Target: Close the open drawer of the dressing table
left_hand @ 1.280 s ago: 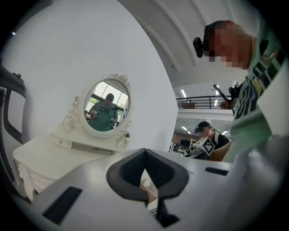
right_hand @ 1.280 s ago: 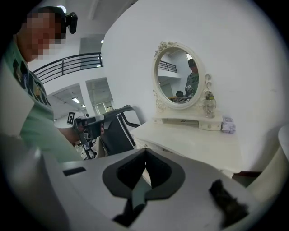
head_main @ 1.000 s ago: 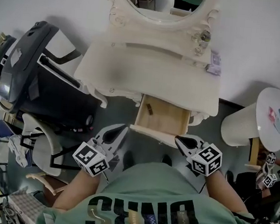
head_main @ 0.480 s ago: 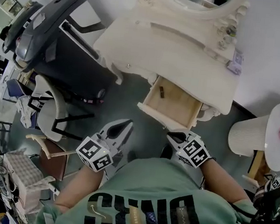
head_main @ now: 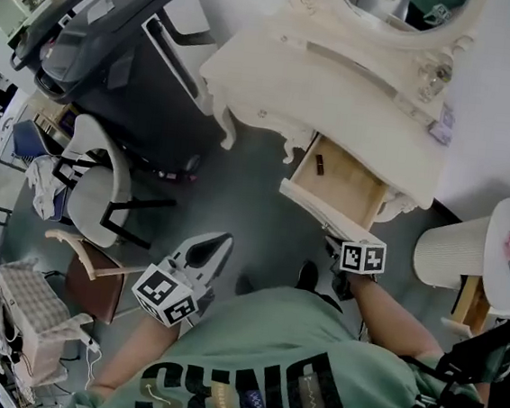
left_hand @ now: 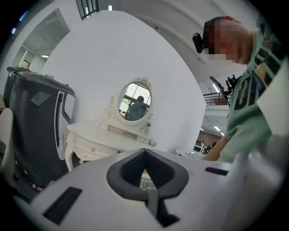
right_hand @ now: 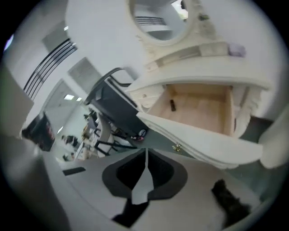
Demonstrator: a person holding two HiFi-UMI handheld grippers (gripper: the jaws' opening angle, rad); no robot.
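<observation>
Drawer open, push not yet made; both of my grippers are closed and empty.
Head view: the pale wooden drawer stands pulled out of the cream carved dressing table. My right gripper is just beside its front panel, and my left gripper is well apart. Left gripper view: the jaws are together on nothing, with the table far ahead. Right gripper view: the jaws are together and empty, just under the drawer front and its small brass knob. All the closing is left to do.

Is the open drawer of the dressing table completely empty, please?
No, in the right gripper view a small dark item lies on the wooden floor of the drawer, near its left wall.
</observation>
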